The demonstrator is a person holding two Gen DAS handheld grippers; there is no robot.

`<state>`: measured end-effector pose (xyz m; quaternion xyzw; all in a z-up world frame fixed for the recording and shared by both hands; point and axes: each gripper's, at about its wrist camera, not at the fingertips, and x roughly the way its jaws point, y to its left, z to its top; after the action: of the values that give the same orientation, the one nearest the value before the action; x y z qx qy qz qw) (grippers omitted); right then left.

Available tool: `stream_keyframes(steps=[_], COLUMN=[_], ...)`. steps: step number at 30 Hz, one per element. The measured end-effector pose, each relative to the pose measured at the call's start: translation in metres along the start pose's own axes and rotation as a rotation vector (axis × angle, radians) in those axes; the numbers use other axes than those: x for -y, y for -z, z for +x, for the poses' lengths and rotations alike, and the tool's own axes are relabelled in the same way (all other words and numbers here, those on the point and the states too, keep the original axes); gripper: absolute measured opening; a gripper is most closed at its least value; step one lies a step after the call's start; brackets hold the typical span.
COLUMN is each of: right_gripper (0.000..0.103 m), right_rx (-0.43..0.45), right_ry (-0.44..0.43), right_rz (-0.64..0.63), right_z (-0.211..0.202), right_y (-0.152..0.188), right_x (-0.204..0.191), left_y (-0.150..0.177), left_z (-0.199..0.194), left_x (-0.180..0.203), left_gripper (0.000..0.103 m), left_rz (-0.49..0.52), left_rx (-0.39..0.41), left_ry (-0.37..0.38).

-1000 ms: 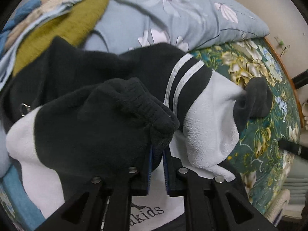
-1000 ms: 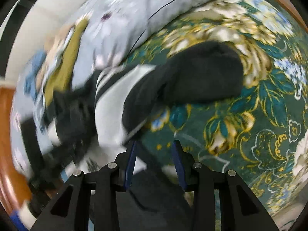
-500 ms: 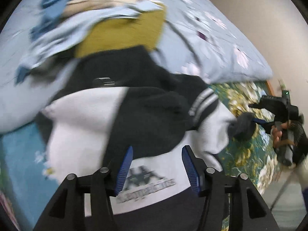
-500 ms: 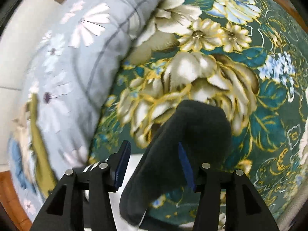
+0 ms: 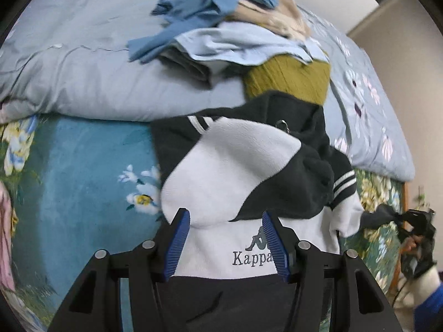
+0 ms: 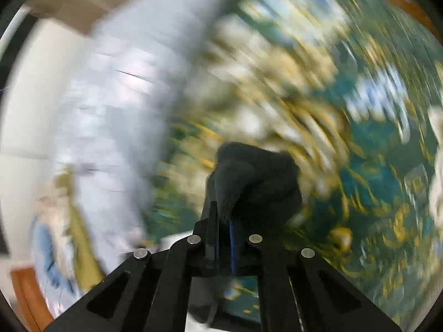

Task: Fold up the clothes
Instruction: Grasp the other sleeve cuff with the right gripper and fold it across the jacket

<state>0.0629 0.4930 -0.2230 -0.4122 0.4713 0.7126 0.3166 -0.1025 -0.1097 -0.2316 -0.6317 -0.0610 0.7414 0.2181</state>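
Left wrist view: the left gripper [image 5: 225, 242] is hovering wide open and holding nothing over the Kappa fleece jacket [image 5: 235, 171], which is lying on the floral bedspread [image 5: 83, 171], its long axis running near-to-far. Its right sleeve is stretching rightward.

Right wrist view: the right gripper [image 6: 223, 221] is pinching the black cuff [image 6: 257, 182]; folding it inward likely follows.

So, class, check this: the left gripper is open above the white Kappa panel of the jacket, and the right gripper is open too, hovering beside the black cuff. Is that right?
Not quite. The right gripper is not open beside the black cuff: the right wrist view shows its jaws shut on it. The rest holds: the left gripper is open above the white Kappa panel of the jacket.
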Motion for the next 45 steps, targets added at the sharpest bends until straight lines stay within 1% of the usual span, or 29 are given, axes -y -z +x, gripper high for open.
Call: stream_keyframes(steps=[2, 3, 5, 7, 11, 15, 18, 21, 23, 24, 26, 29, 32, 35, 37, 38, 41, 42, 43, 45], right_gripper=[0.006, 0.006, 0.006, 0.006, 0.006, 0.005, 0.005, 0.006, 0.006, 0.006, 0.006, 0.006, 0.006, 0.006, 0.006, 0.009, 0.010, 0.015, 0.018, 0.029], right_rx=[0.068, 0.088, 0.107, 0.094, 0.034, -0.087, -0.194, -0.305, -0.359, -0.384, -0.431, -0.482, -0.529, -0.577, -0.588, -0.589, -0.572, -0.565, -0.557, -0.534], right_ry=[-0.075, -0.130, -0.231, -0.305, -0.410, -0.511, -0.518, -0.475, -0.419, -0.401, -0.368, -0.360, -0.369, -0.342, -0.323, -0.326, -0.348, -0.359, -0.365, -0.374], right_rz=[-0.131, -0.203, -0.375, -0.541, -0.834, -1.078, -1.242, -1.351, -1.399, -1.399, -1.381, -1.357, -1.374, -1.414, -1.417, -1.411, -1.401, -1.407, -1.412, -1.401], right_z=[-0.028, -0.041, -0.061, -0.070, -0.074, -0.064, -0.038, -0.004, 0.024, 0.034, 0.053, 0.066, 0.069, 0.078, 0.084, 0.085, 0.075, 0.071, 0.065, 0.054], right_y=[0.002, 0.007, 0.022, 0.045, 0.113, 0.210, 0.283, 0.348, 0.381, 0.388, 0.397, 0.402, 0.410, 0.419, 0.422, 0.421, 0.414, 0.409, 0.404, 0.387], right_x=[-0.029, -0.049, -0.098, -0.144, -0.219, -0.271, -0.287, -0.279, -0.267, -0.263, -0.259, -0.254, -0.251, -0.243, -0.241, -0.240, -0.240, -0.237, -0.235, -0.227], left_y=[0.000, 0.000, 0.000, -0.001, -0.004, -0.006, -0.005, -0.005, -0.005, -0.005, -0.006, -0.008, -0.013, -0.021, -0.029, -0.033, -0.044, -0.046, -0.047, -0.050], left_z=[-0.001, -0.002, -0.005, -0.009, -0.019, -0.025, -0.026, -0.026, -0.025, -0.024, -0.022, -0.017, -0.011, -0.003, 0.005, 0.009, 0.022, 0.027, 0.032, 0.045], left_x=[-0.004, -0.007, -0.013, -0.018, -0.034, -0.054, -0.075, -0.093, -0.103, -0.107, -0.114, -0.118, -0.116, -0.109, -0.100, -0.095, -0.081, -0.075, -0.070, -0.060], left_gripper=[0.059, 0.059, 0.059, 0.059, 0.059, 0.060, 0.060, 0.060, 0.060, 0.060, 0.060, 0.060, 0.060, 0.060, 0.060, 0.060, 0.060, 0.060, 0.060, 0.060], left_rz=[-0.008, -0.012, -0.029, -0.050, -0.094, -0.142, -0.198, -0.244, -0.273, -0.285, -0.303, -0.317, -0.314, -0.304, -0.284, -0.272, -0.228, -0.211, -0.196, -0.164], left_rx=[0.003, 0.005, 0.012, 0.021, 0.048, 0.066, 0.071, 0.074, 0.070, 0.068, 0.065, 0.054, 0.048, 0.039, 0.030, 0.025, 0.003, -0.004, -0.011, -0.030], left_ry=[0.003, 0.004, 0.010, 0.021, 0.030, 0.022, 0.014, 0.005, -0.004, -0.007, -0.010, -0.008, -0.004, 0.003, 0.010, 0.013, 0.020, 0.022, 0.024, 0.032])
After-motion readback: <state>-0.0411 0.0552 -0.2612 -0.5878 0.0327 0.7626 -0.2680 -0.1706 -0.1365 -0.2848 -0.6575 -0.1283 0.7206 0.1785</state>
